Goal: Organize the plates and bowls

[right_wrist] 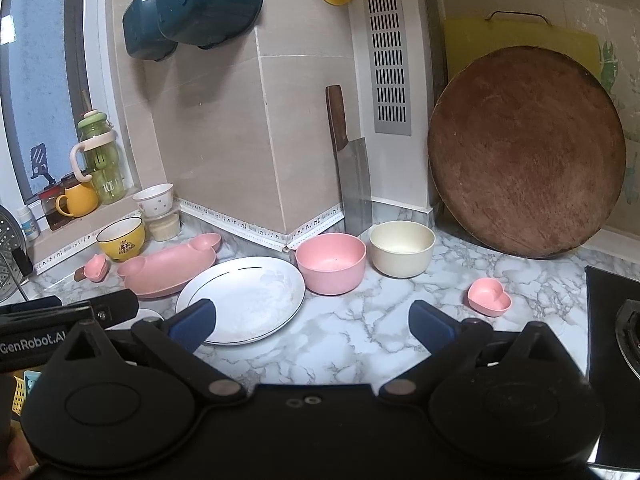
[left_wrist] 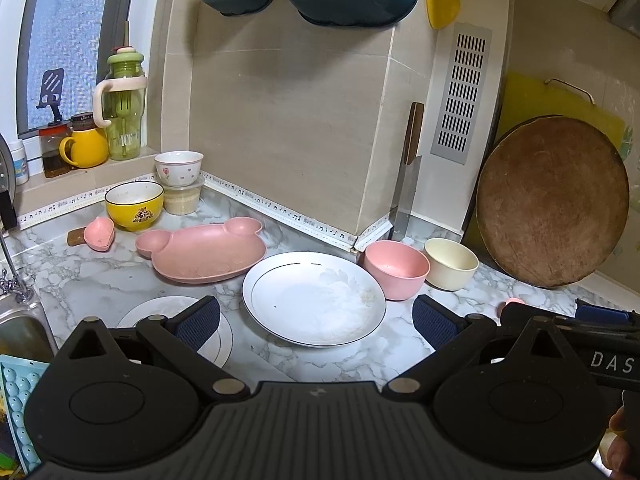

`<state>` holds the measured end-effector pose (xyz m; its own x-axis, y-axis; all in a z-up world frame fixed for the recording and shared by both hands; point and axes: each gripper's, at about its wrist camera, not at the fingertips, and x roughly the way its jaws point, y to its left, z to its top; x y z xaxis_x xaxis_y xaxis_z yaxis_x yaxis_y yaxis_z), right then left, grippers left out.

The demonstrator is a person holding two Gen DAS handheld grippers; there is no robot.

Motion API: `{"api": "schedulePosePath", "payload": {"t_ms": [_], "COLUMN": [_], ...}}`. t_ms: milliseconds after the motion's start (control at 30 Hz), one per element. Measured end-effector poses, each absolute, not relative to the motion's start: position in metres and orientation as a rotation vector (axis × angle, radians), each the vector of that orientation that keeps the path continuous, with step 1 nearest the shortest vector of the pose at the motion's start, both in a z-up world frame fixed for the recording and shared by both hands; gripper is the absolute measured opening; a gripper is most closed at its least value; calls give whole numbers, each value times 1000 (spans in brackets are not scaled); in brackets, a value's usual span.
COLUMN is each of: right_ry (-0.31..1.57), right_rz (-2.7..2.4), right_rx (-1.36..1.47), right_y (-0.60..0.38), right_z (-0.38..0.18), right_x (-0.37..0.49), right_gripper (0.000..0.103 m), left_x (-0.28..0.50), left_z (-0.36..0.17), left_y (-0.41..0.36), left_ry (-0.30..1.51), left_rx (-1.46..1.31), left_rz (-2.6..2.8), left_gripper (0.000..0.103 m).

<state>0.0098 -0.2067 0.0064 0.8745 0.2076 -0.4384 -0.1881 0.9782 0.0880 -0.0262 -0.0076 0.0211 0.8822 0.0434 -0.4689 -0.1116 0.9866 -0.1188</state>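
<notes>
I hold both tongs, left (left_wrist: 316, 320) and right (right_wrist: 312, 322), wide and empty before the white plate (left_wrist: 314, 298). Only my right view shows the heart dish (right_wrist: 489, 297), right of this plate on the surface (right_wrist: 360, 336).

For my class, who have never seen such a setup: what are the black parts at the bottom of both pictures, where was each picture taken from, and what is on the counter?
A person holds a hand-held claw in each hand; each carries a camera looking forward along its fingers. One picture comes from the left claw, the other from the right claw. Both are open and hold nothing. On the marble counter lie a white plate, a pink bear-shaped plate, a pink bowl, a cream bowl, a yellow bowl and a small pink heart dish. A cleaver and round wooden board lean against the wall.
</notes>
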Motion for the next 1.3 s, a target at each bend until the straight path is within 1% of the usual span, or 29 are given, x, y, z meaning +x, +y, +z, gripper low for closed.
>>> {"api": "schedulePosePath", "payload": {"t_ms": [733, 1300], "right_ry": [438, 441], "right_rz": [223, 230], "right_rx": [27, 23], "right_y": [-204, -201], "right_z": [9, 7], "right_x": [15, 23], "right_gripper": [103, 103], "left_x": [-25, -10], "left_z": [19, 17], "left_y": [-4, -5], "left_ry": [476, 506], "left_rx": [-156, -146], "left_rz": [86, 90], "left_gripper": [103, 103]}}
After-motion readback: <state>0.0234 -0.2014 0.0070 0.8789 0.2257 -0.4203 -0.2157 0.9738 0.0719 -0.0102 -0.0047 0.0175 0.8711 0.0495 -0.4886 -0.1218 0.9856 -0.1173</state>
